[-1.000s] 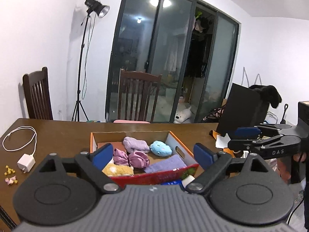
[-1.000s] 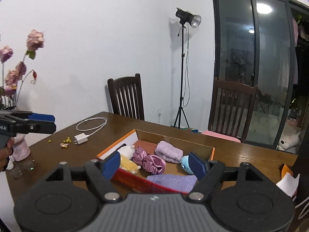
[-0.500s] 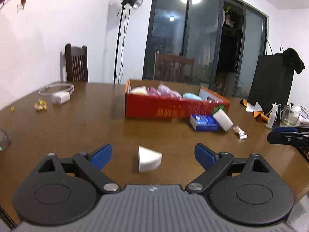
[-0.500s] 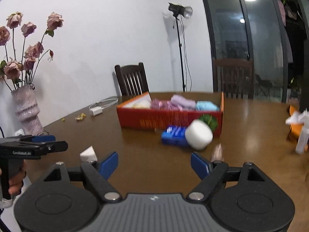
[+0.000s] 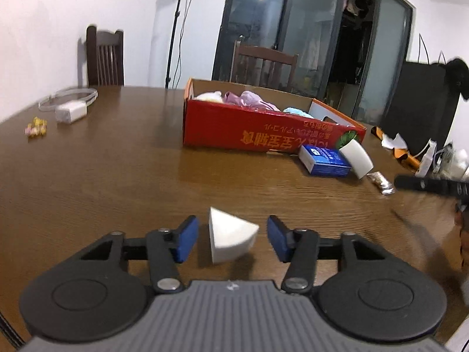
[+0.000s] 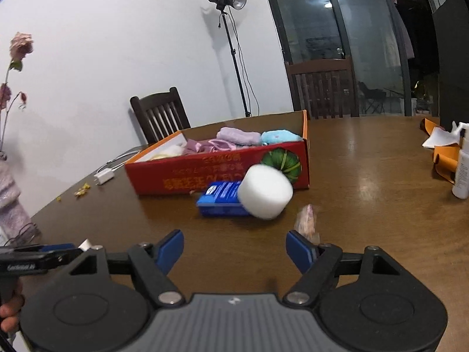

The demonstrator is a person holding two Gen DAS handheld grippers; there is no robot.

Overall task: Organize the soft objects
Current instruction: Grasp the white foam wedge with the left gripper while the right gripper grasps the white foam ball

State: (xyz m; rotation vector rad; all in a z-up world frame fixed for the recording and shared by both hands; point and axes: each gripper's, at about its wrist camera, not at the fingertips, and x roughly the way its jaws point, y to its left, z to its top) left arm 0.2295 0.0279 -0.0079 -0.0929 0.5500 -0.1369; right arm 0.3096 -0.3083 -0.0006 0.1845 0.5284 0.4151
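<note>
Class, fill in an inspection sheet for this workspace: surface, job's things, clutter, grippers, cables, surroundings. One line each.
Surface: wooden table, glossy.
Job's things: white wedge sponge between the left gripper fingers, not touching; round sponge leaning on blue box; red box holding soft items.
Clutter: wrapper, yellow bits, white bottle, orange paper.
Grippers: left open; right gripper open, holding nothing.
Cables: white charger with coiled cable.
Surroundings: two chairs, light stand, glass doors, flowers.

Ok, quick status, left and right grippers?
Left gripper: open, jaws either side of the white wedge sponge, not gripping.
Right gripper: open, empty.
</note>
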